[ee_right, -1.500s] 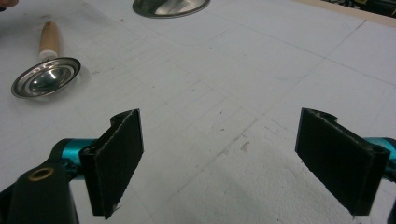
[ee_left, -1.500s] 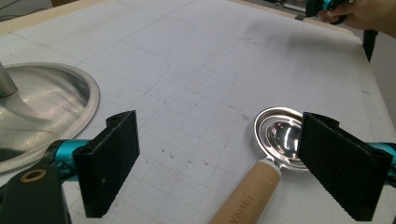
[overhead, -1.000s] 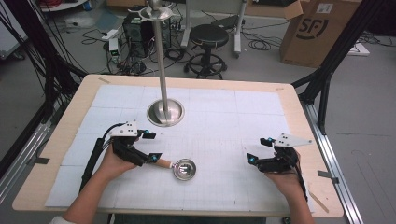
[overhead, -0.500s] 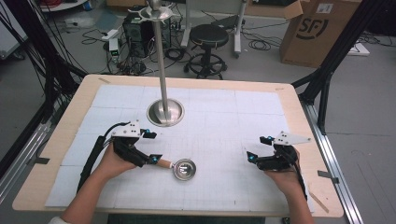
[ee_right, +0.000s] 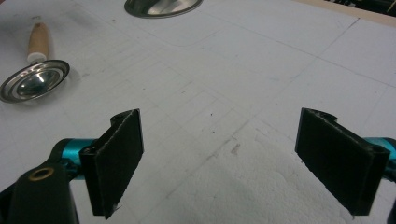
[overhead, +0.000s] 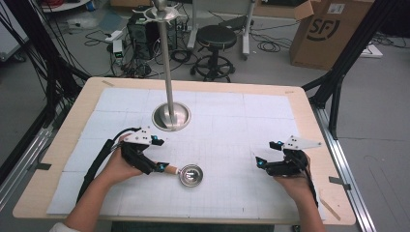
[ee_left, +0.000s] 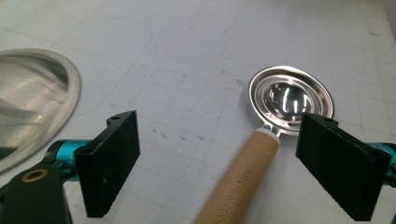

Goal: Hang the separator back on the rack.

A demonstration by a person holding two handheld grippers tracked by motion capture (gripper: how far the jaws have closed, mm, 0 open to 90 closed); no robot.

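A small steel ladle point(overhead: 191, 175) with a wooden handle point(overhead: 170, 169) lies flat on the white gridded mat point(overhead: 232, 125). My left gripper point(overhead: 158, 153) is open and straddles the handle. In the left gripper view the handle point(ee_left: 243, 177) runs up between the two wide-apart jaws of the gripper point(ee_left: 219, 140) without touching either, and the ladle's bowl point(ee_left: 289, 100) lies just beyond them. My right gripper point(overhead: 266, 153) is open over bare mat at the right. In the right gripper view nothing lies between that gripper's point(ee_right: 219, 140) jaws, and the ladle point(ee_right: 35, 81) is far off to the left.
A tall metal pole on a round steel base point(overhead: 170, 116) stands at the mat's back centre; its base point(ee_left: 28, 102) lies close to the left jaw. The wooden table edge point(overhead: 319, 121) frames the mat. A stool, cables and a cardboard box are on the floor beyond.
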